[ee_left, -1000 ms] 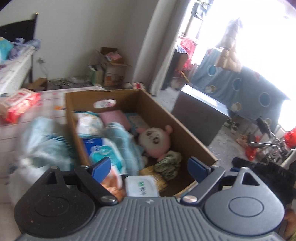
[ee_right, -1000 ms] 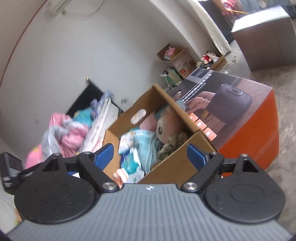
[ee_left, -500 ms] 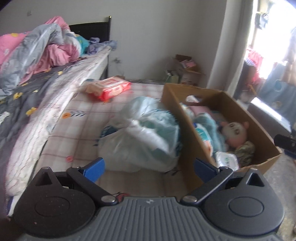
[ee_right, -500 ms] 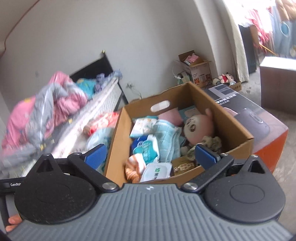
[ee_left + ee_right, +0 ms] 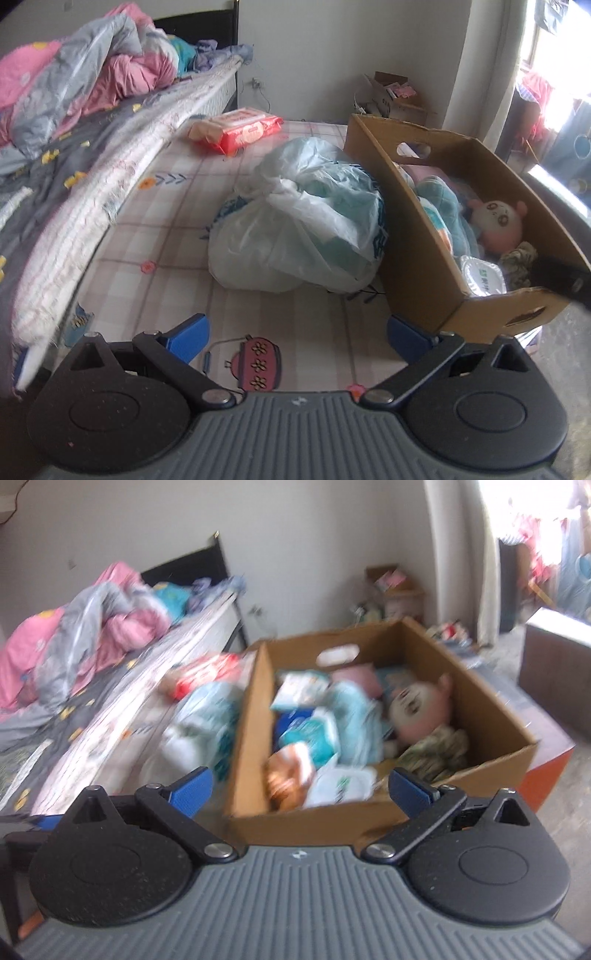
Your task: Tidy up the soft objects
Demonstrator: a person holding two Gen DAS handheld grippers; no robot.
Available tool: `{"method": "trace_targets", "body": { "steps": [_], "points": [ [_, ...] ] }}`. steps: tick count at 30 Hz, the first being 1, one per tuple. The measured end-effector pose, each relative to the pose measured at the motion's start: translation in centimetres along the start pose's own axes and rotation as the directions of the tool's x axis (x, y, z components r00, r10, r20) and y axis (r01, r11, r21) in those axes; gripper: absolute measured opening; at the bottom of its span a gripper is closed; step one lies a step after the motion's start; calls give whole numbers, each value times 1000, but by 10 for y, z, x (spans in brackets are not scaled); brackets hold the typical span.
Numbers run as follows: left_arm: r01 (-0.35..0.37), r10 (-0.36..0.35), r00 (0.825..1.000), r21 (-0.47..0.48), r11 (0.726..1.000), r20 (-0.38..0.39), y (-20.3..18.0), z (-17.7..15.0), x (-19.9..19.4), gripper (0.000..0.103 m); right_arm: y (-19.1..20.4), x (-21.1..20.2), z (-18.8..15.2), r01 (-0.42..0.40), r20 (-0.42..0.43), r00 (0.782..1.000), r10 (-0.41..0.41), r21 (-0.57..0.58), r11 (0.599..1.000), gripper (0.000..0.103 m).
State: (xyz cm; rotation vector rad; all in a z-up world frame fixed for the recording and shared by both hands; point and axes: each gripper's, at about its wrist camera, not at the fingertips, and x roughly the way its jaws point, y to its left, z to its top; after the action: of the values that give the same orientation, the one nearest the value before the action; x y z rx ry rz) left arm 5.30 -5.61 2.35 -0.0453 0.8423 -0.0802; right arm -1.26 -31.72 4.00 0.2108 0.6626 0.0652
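A brown cardboard box (image 5: 413, 221) (image 5: 243, 738) stands on a checked mat, holding a pink-eared plush doll (image 5: 496, 225) (image 5: 421, 710), a teal cloth (image 5: 358, 716), wipe packs (image 5: 340, 784) and other soft things. Left of the box lies a knotted white plastic bag (image 5: 295, 225) (image 5: 199, 727) with pale blue contents. A red wipes pack (image 5: 236, 131) (image 5: 207, 672) rests farther back. My left gripper (image 5: 297, 334) is open above the mat, short of the bag, nothing between its fingers. My right gripper (image 5: 299, 788) is open in front of the box's near wall, holding nothing.
A bed (image 5: 66, 158) with a rumpled pink and grey quilt (image 5: 85, 70) runs along the left. A small open carton (image 5: 391, 94) sits by the far wall. An orange box (image 5: 546, 771) lies under the cardboard box. A grey box (image 5: 557, 653) stands at right.
Both views have swung left, from the box and the room beyond toward the bed and the bag. Both grippers' jaws have spread a little wider. Nothing was picked up.
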Motion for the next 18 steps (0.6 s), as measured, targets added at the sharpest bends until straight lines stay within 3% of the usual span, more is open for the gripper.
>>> {"method": "trace_targets", "body": {
  "steps": [7,11,18],
  "points": [
    [-6,6,1000,-9,1000,-6,-4,0,-8,103,18,9,-9,-19,-89,996,12,-86,996,102],
    [-10,10,1000,4,1000,9,-7,2,-14,102,26,9,-8,12,-90,996,-25,-143,990,102],
    [-25,24,1000,34,999,17,-12,4,-15,102,21,10,-5,28,-96,995,-41,-135,990,102]
  ]
}}
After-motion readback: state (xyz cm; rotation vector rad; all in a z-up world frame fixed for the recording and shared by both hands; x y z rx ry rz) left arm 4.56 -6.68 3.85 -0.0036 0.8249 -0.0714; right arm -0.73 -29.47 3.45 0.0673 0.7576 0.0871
